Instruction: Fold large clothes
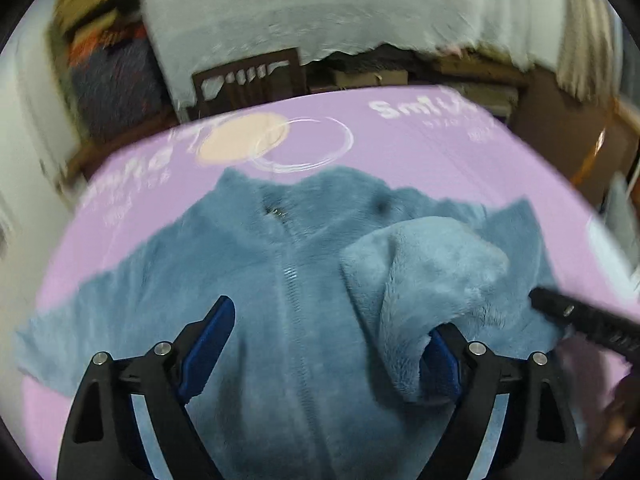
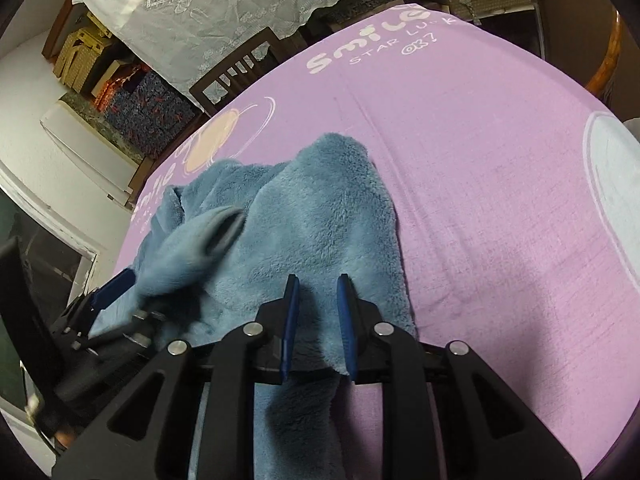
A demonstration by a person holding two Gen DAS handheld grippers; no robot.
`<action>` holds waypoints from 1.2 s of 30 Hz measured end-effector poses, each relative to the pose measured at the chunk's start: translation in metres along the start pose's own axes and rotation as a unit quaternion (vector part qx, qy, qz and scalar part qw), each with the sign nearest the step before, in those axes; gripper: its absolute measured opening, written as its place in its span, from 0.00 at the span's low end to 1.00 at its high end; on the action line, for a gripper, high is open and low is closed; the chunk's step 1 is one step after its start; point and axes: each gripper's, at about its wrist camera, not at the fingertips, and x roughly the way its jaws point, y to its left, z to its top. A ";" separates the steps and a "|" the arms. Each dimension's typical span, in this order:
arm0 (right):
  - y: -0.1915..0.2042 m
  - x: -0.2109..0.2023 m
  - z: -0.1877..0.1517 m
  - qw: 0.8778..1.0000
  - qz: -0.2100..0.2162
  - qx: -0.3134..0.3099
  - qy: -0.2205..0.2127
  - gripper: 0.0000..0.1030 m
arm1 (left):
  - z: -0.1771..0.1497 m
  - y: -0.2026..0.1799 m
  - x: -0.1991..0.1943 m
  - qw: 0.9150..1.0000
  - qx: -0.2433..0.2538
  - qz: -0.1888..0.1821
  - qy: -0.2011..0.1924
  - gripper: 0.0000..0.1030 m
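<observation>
Ahead of both jaws, "Smile STAR LUCK OK?" shows in white on the lilac printed sheet; left gripper spread over the blue fleece zip jacket, right gripper pinching its edge.

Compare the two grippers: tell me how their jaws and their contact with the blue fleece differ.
The left gripper has its jaws spread wide; the right gripper has its jaws close together. The left grips nothing, though a folded sleeve drapes against one of its fingers; the right has a fold of the fleece jacket between its jaws, apparently pinched. Both are black with blue pads and sit low over the jacket on the purple cloth.
</observation>
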 end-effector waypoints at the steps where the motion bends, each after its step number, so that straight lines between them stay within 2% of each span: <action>1: 0.001 0.000 0.000 1.000 -0.003 -0.002 -0.001 0.19 | 0.000 0.006 0.000 1.000 -0.015 -0.018 0.005 0.85; 2: 0.002 0.000 -0.001 1.000 -0.005 -0.004 -0.001 0.19 | 0.000 0.014 0.003 0.999 -0.033 -0.038 0.014 0.83; 5: 0.003 -0.001 -0.002 1.000 -0.007 -0.007 -0.003 0.19 | -0.003 0.023 0.013 0.995 -0.061 -0.074 0.034 0.68; 10: 0.004 -0.002 -0.003 1.000 -0.006 -0.007 -0.003 0.19 | -0.004 0.034 0.015 0.989 -0.096 -0.104 0.041 0.54; 14: 0.004 -0.002 -0.004 1.000 -0.008 -0.008 -0.002 0.19 | -0.011 0.054 0.007 0.986 -0.127 -0.102 0.033 0.52; 18: 0.005 -0.003 -0.003 1.000 -0.009 -0.008 0.000 0.19 | -0.020 0.065 0.014 0.979 -0.152 -0.122 0.054 0.51; 21: 0.006 -0.004 -0.003 1.000 -0.004 -0.009 -0.002 0.21 | -0.020 0.065 0.019 0.978 -0.156 -0.125 0.057 0.51; 22: 0.006 -0.005 -0.002 1.000 0.000 -0.008 -0.004 0.23 | -0.020 0.065 0.018 0.978 -0.156 -0.125 0.055 0.45; 23: 0.005 -0.006 -0.001 1.000 0.008 -0.006 -0.008 0.26 | -0.019 0.066 0.018 0.978 -0.155 -0.127 0.052 0.33; 25: 0.004 -0.010 0.001 1.000 0.021 -0.003 -0.017 0.29 | -0.018 0.069 0.016 0.978 -0.157 -0.126 0.049 0.18; 31: 0.002 -0.031 0.006 0.997 0.034 -0.004 -0.070 0.32 | -0.011 0.070 -0.017 0.986 -0.134 -0.102 -0.001 0.16; 34: 0.004 -0.040 0.008 0.995 0.034 -0.004 -0.089 0.28 | -0.012 0.076 -0.034 0.989 -0.118 -0.083 -0.021 0.16; 36: 0.014 -0.039 0.012 0.996 0.033 -0.015 -0.083 0.25 | -0.017 0.080 -0.038 0.991 -0.110 -0.071 -0.023 0.16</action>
